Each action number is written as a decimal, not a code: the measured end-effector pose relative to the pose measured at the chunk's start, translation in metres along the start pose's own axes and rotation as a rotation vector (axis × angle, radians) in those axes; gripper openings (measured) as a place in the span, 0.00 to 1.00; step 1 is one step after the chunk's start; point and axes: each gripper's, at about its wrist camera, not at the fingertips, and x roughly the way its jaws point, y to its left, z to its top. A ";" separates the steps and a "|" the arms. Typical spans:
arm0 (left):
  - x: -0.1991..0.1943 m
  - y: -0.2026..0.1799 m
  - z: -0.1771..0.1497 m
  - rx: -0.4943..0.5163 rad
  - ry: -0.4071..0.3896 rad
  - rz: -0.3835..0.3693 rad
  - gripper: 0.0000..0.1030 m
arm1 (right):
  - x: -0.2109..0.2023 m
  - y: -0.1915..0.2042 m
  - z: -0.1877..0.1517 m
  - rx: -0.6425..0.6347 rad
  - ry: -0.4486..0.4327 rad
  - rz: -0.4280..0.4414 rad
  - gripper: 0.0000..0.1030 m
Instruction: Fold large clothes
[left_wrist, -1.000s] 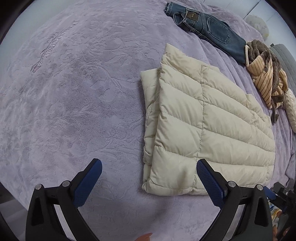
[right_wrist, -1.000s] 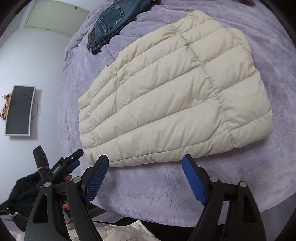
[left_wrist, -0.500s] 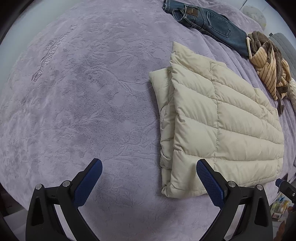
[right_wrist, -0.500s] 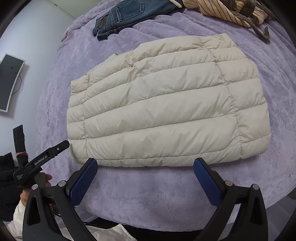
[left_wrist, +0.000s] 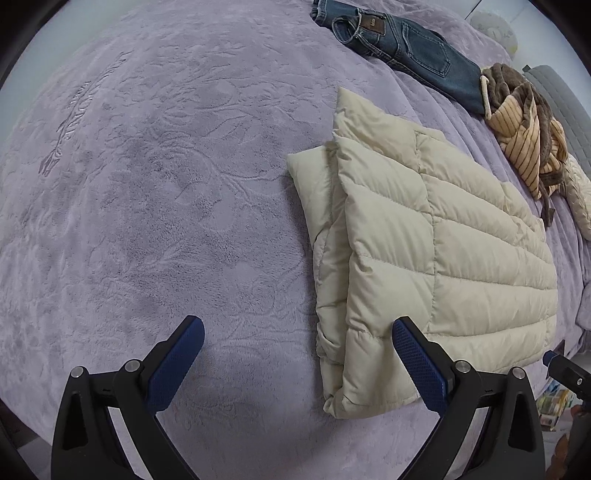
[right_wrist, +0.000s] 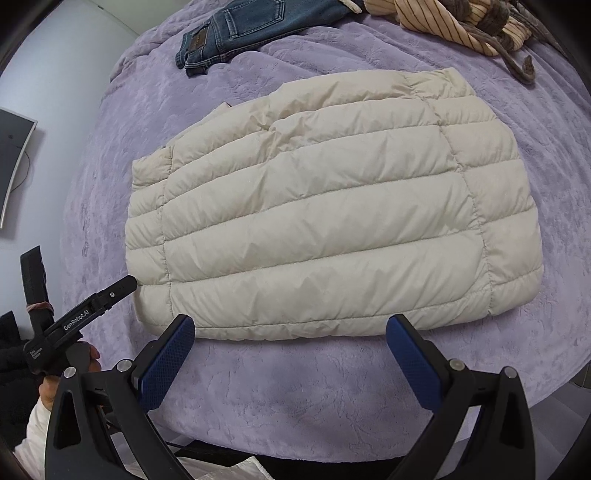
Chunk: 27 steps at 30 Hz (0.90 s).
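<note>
Near the bed's (right_wrist: 332, 398) front edge lies the folded cream jacket (right_wrist: 325, 221). Both tools, left (left_wrist: 297, 363) and right (right_wrist: 290, 356), gape wide and empty.

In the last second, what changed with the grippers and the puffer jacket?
The right gripper has just been opening, with nothing between its pads, and swung to face the jacket squarely. The left gripper stayed open and empty. Jacket stayed folded; jeans unmoved.

The jeans (right_wrist: 236, 33) and the striped top (right_wrist: 454, 26) run off the top edge in the right wrist view. The folded jacket (left_wrist: 424, 251) hides its own under layers. The jeans' label is too small to read.
</note>
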 end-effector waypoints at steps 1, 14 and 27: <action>0.001 0.000 0.001 -0.002 -0.002 -0.001 0.99 | 0.001 0.002 0.003 -0.007 -0.002 -0.001 1.00; 0.012 0.001 0.005 -0.050 -0.018 -0.034 0.99 | 0.013 0.023 0.040 -0.128 0.008 -0.031 1.00; 0.017 0.039 0.003 -0.141 -0.009 -0.193 0.99 | 0.031 0.032 0.054 -0.181 0.004 -0.074 0.37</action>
